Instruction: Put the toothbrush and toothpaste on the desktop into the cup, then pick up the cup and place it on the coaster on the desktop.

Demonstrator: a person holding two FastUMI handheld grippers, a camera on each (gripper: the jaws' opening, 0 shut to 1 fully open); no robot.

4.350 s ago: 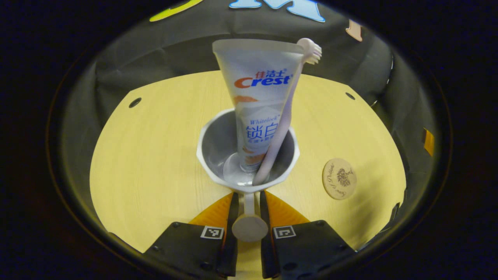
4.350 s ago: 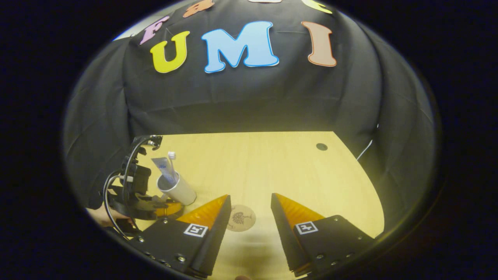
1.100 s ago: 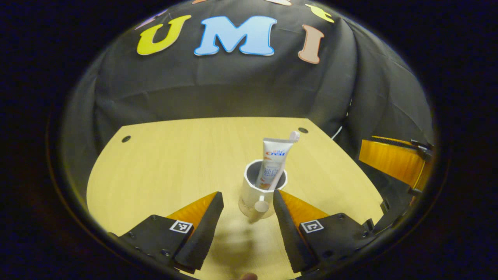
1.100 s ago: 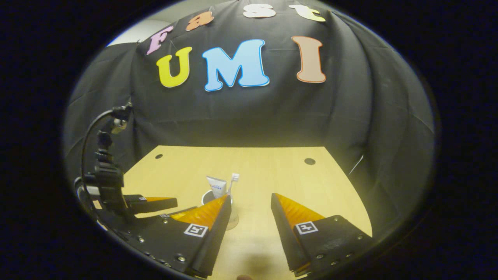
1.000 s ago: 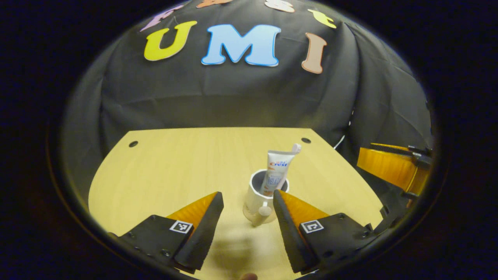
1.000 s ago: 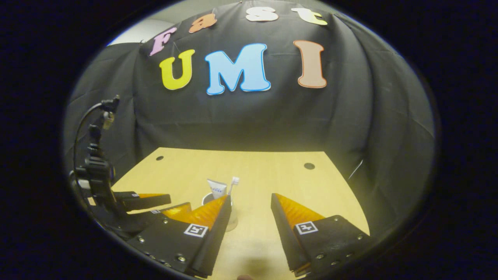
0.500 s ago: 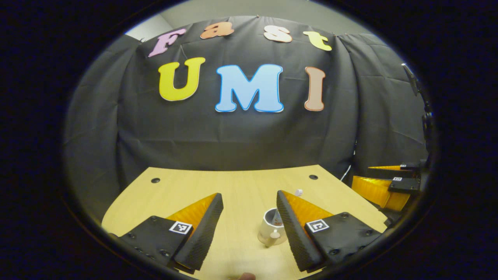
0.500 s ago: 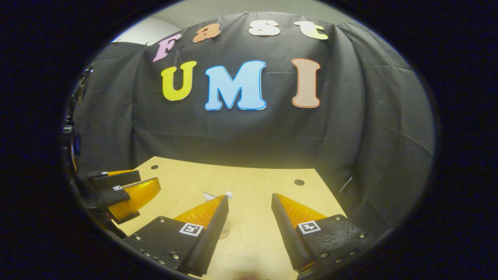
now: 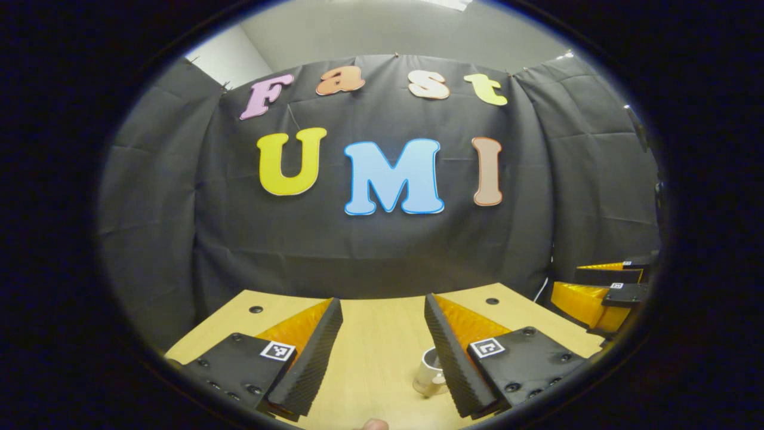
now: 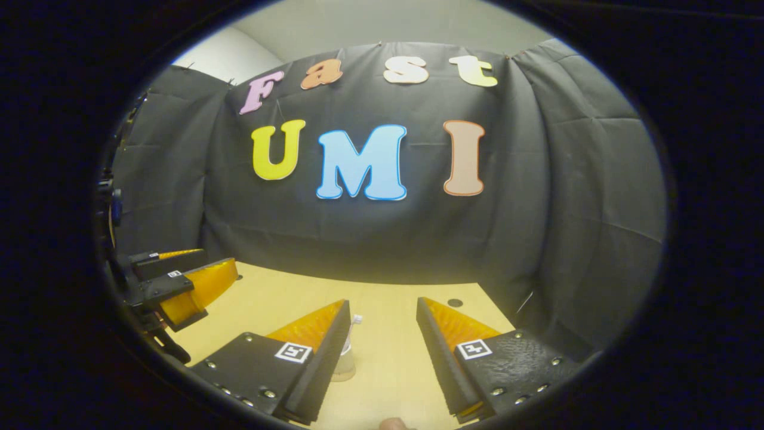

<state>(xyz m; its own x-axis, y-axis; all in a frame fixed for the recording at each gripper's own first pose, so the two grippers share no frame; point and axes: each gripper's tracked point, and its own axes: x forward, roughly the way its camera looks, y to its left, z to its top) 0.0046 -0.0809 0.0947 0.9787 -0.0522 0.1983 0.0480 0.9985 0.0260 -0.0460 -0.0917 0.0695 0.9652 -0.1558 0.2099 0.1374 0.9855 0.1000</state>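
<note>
The white cup (image 9: 427, 375) stands upright on the wooden desktop (image 9: 376, 346), low in the left gripper view, partly hidden behind my left gripper's right finger. A thin tan edge shows at its foot; I cannot tell if that is the coaster. My left gripper (image 9: 382, 300) is open and empty, raised and well back from the cup. In the right gripper view the cup (image 10: 345, 362) peeks out beside the left finger, with the toothbrush head (image 10: 356, 319) above it. The toothpaste is hidden. My right gripper (image 10: 382, 302) is open and empty too.
The right gripper (image 9: 570, 282) hangs at the right edge of the left gripper view. The left gripper (image 10: 221, 258) hangs at the left of the right gripper view. Round holes (image 9: 492, 301) mark the desktop's far corners. Black cloth closes the back and sides.
The left gripper, earlier shut on the cup's handle, has let go. Both grippers have drawn back and tilted up, so the cup has sunk low and small in both views.
</note>
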